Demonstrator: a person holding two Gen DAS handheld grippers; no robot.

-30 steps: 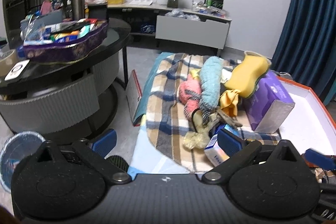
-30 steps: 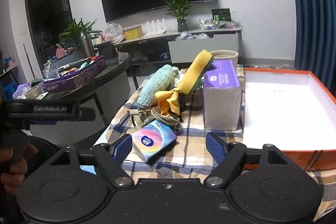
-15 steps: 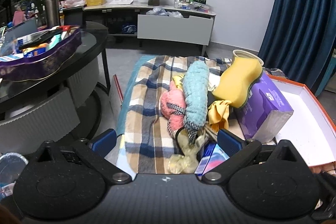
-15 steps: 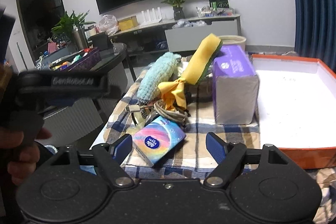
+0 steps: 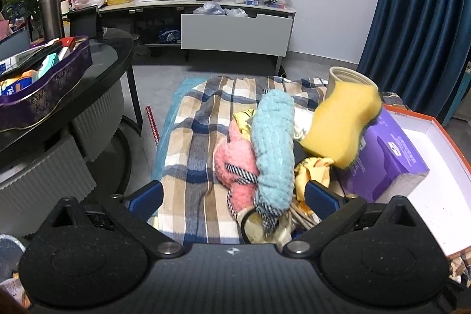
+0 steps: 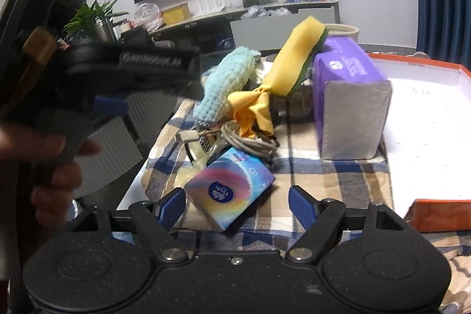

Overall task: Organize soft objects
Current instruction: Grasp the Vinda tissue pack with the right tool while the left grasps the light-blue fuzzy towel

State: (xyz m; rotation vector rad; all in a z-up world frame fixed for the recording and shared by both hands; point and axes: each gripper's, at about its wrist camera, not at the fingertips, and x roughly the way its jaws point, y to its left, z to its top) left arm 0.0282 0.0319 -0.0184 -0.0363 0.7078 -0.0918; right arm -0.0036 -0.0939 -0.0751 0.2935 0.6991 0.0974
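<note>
Over the last second we swung the left gripper (image 5: 232, 193) in over the pile; it now frames the blue knit toy (image 5: 273, 149) and pink plush (image 5: 235, 164), so a first pick looks close. Both grippers released, right gripper (image 6: 237, 203) by the tissue pack (image 6: 232, 184). Plaid cloth (image 5: 200, 137), orange tray (image 6: 426, 119), living room with TV.

A sponge (image 6: 297, 58) leans on the tissue pack (image 6: 350, 105), left of the tray (image 6: 435, 196), behind a packet (image 6: 229, 190)
</note>
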